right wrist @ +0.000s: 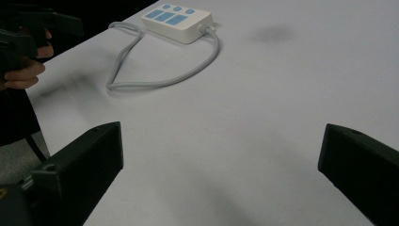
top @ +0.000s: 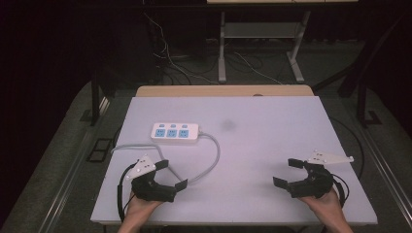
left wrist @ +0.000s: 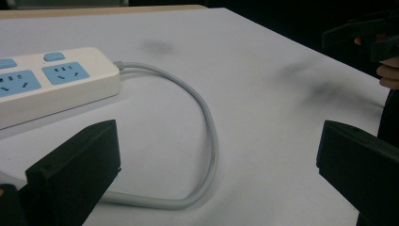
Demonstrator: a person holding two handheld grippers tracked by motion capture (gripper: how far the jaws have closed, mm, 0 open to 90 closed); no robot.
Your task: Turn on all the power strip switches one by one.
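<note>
Where cord (top: 214, 158) loops, power strip (top: 175, 132) (white) behind, table (top: 272, 145)

White power strip (top: 175, 133), flat on table, grey cord (top: 214, 160) looped

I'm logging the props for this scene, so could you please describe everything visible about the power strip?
The power strip is a cream-white plastic bar with three blue sockets, a blue button above each. It lies flat on the white table, left of centre. Its grey cable leaves the right end and loops back toward the left gripper. Nothing is plugged in; neither gripper touches it.
</note>
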